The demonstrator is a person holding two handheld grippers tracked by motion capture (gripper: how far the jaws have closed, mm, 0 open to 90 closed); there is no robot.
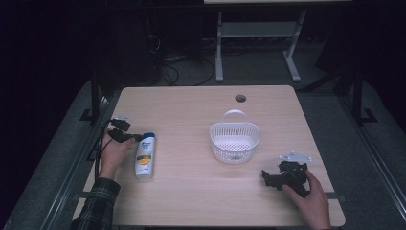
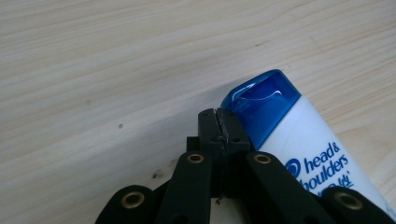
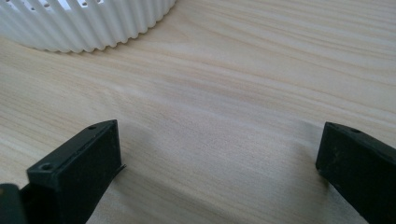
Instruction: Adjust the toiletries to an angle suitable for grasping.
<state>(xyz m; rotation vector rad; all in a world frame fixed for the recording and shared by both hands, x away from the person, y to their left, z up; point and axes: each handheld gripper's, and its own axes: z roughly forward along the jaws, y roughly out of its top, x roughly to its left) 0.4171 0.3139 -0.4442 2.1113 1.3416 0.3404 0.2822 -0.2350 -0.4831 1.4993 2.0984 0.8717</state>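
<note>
A white shampoo bottle (image 1: pixel 144 156) with a blue cap (image 2: pixel 261 102) lies flat on the wooden table (image 1: pixel 191 191) at the left. My left gripper (image 1: pixel 135 137) is shut with nothing between its jaws; its tips (image 2: pixel 219 122) rest just beside the blue cap, to the cap's left in the left gripper view. A white plastic basket (image 1: pixel 234 140) with a handle stands empty at the centre right. My right gripper (image 1: pixel 266 176) sits low near the table's front right, its jaws wide open and empty, with the basket's ribbed wall (image 3: pixel 88 25) ahead of it.
A round cable hole (image 1: pixel 240 98) is in the table near its far edge. Beyond the table stand a white desk frame (image 1: pixel 256 36) and loose cables (image 1: pixel 182 67) on the dark floor.
</note>
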